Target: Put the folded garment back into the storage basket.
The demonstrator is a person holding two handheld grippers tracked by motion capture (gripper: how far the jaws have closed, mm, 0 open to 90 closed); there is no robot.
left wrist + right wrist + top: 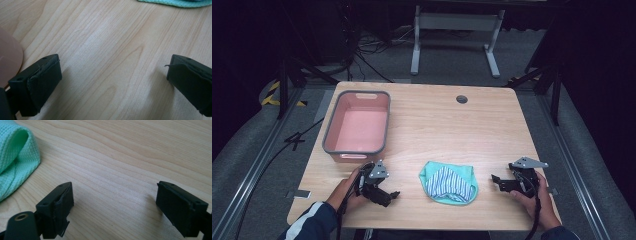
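A crumpled mint-green cloth with blue and white stripes (448, 182) lies on the wooden table (437, 125) near its front edge. My left gripper (388, 196) rests on the table to the cloth's left, open, jaws wide apart over bare wood (113, 75). The cloth's green edge (175, 2) shows at the top of the left gripper view. My right gripper (498, 183) sits to the cloth's right, also open with nothing between its jaws (115, 200). A fold of the cloth (15, 155) appears at the left of the right gripper view.
A pink tub with a grey rim (358, 125) stands empty at the table's left, just beyond the left gripper; its pink wall (8, 60) shows beside the left jaw. A round cable hole (462, 99) is at the back of the table.
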